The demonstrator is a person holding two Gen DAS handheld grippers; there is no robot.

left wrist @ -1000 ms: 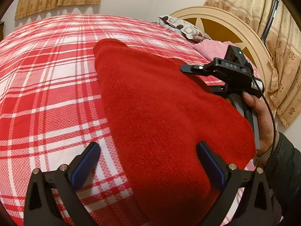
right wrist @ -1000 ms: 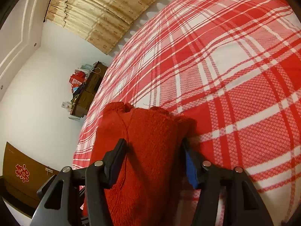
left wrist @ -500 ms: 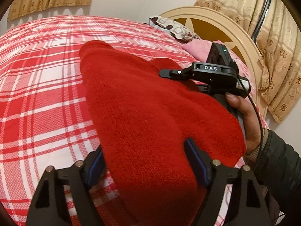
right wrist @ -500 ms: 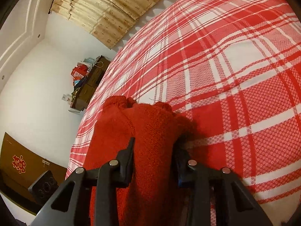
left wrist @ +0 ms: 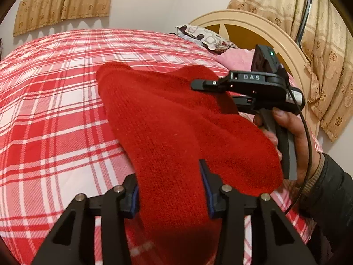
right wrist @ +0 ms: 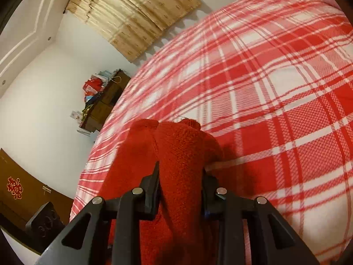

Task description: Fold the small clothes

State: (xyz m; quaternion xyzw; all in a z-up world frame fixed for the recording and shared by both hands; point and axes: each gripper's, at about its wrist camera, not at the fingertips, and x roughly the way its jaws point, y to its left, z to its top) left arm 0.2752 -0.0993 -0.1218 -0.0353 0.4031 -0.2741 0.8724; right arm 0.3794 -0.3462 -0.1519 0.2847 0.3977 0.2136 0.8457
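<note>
A red knitted garment [left wrist: 172,128] lies on the red and white plaid bed [left wrist: 55,110], its near edges lifted. My left gripper [left wrist: 169,190] is shut on the garment's near edge, with thick cloth between the blue pads. My right gripper [right wrist: 181,181] is shut on another bunched edge of the garment [right wrist: 176,150]. In the left wrist view the right gripper [left wrist: 253,84] shows at the garment's right side, held by a hand. The fingertips of both grippers are partly hidden by the cloth.
A curved cream headboard [left wrist: 253,22] with a patterned pillow [left wrist: 203,37] and a pink cloth [left wrist: 236,57] stands at the bed's far right. Beige curtains [left wrist: 326,55] hang to the right. A cluttered dark cabinet [right wrist: 103,101] stands by the wall beyond the bed.
Both grippers went from open around the garment's edges to shut on them. The garment's near edges have risen and bunched between the fingers.
</note>
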